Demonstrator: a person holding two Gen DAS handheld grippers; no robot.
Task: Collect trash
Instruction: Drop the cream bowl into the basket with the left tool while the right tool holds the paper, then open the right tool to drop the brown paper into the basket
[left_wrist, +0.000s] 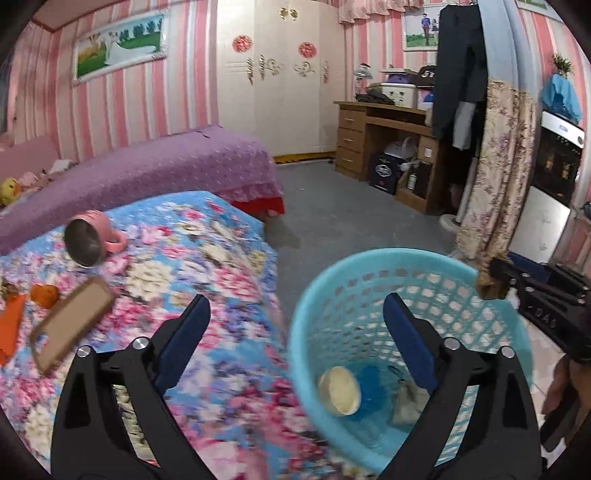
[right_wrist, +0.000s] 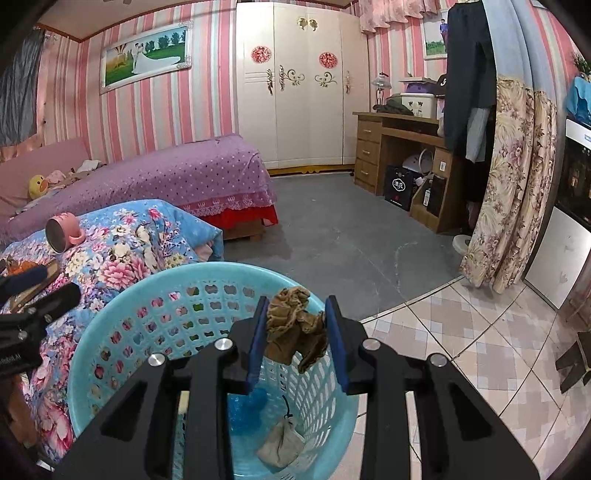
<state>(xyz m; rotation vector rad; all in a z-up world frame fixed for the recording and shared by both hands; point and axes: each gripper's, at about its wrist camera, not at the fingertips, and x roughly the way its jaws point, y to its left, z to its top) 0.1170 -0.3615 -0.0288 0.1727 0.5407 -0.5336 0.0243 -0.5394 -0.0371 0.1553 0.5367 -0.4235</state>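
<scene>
We hold our left claw (left_wrist: 295, 325) wide apart above the near edge of the bed, its blue-padded jaws straddling the rim of the round light-blue plastic lattice basket (left_wrist: 476, 280), with nothing between them. Inside the basket, at the bottom, we see a pale yellow round half-fruit piece (left_wrist: 340, 391), a crumpled blue scrap (left_wrist: 371, 384) just beside it, and a small grey-beige pouch (right_wrist: 282, 441) with a dark cord.

Our right claw (right_wrist: 295, 328) is clamped on a crumpled brown wad of fabric-like trash (right_wrist: 291, 325), which sits pinched between the two blue pads and hangs directly over the basket's opening. In the left wrist view that claw (left_wrist: 496, 280) shows at the basket's far right rim.

The basket stands on the floor, touching the side of the bed covered with a blue and pink floral quilt (left_wrist: 207, 258). On the quilt lie a pink mug with a metal inside (left_wrist: 90, 238), tipped on its side, a flat brown cardboard piece (left_wrist: 72, 323), a small orange fruit-like lump (left_wrist: 44, 294) just beside it, and an orange flat scrap (left_wrist: 11, 325) at the left edge.
</scene>
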